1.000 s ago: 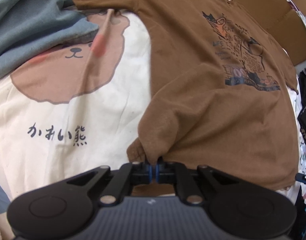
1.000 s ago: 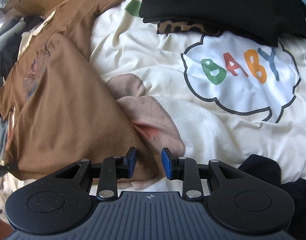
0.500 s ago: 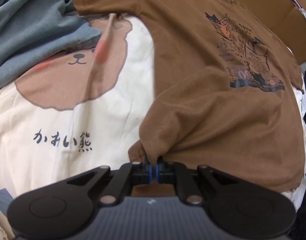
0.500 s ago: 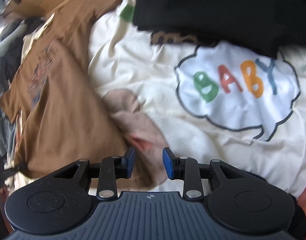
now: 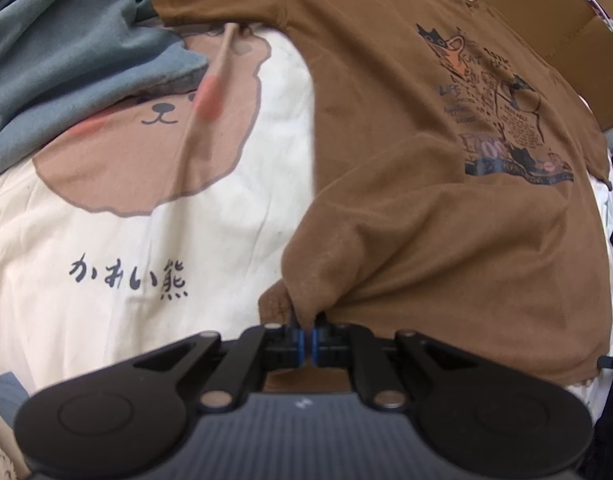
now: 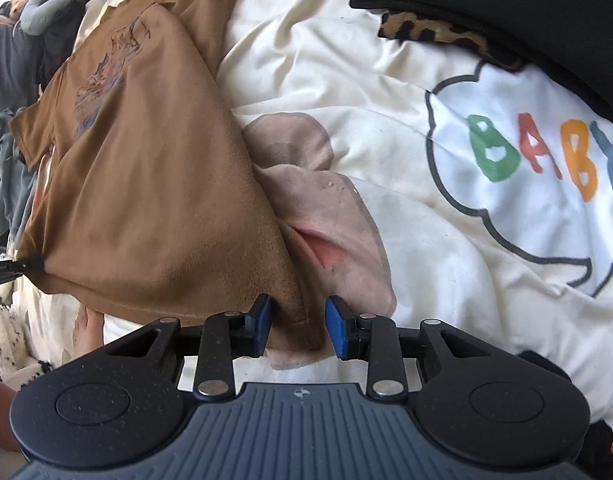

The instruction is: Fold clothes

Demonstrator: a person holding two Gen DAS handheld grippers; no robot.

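Note:
A brown T-shirt (image 5: 446, 220) with a dark chest print lies spread on the bed, printed side up. My left gripper (image 5: 306, 320) is shut on a bunched corner of its hem, and the fabric rises in a small peak from the pads. In the right wrist view the same brown T-shirt (image 6: 146, 200) runs off to the upper left. My right gripper (image 6: 298, 316) stands open, its blue pads (image 6: 262, 316) either side of the shirt's other hem corner without pressing on it.
A cream bedspread (image 5: 106, 260) with a bear print lies under everything. A blue-grey garment (image 5: 66, 60) is heaped at the far left and a cardboard box (image 5: 566, 40) stands behind the shirt. A folded black garment (image 6: 486, 0) on a leopard-print piece (image 6: 434, 36) lies beyond the right gripper.
My right gripper has shifted and rolled towards the shirt, so the hem corner now lies between its pads instead of beside them. The left gripper has kept its grip and place.

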